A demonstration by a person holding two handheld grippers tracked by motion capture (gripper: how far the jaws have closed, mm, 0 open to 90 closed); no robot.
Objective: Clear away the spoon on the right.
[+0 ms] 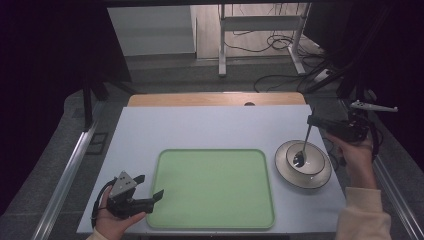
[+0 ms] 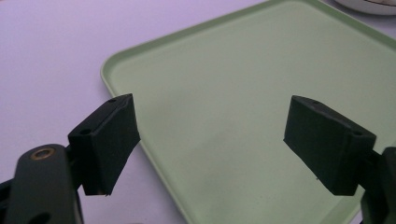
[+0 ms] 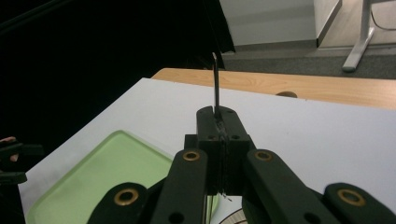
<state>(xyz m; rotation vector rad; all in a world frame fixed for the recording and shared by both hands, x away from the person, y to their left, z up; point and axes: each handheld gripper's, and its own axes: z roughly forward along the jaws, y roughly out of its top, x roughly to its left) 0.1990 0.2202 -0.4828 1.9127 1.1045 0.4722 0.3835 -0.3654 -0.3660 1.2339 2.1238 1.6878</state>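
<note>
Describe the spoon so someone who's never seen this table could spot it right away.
On the pale table, look right of the green tray to the round bowl. The thin metal spoon rises slanted from it, handle pinched in the right gripper, dark scoop low over the bowl.

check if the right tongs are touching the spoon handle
Touching: in the right gripper view the right tongs are shut on the spoon handle, which sticks out between the closed pads.

Green tray (image 1: 212,189): bare, open to approach. Bowl (image 1: 303,164), just right of it, apparently holds a spoon (image 1: 302,150); table (image 1: 200,127) behind unobstructed.
</note>
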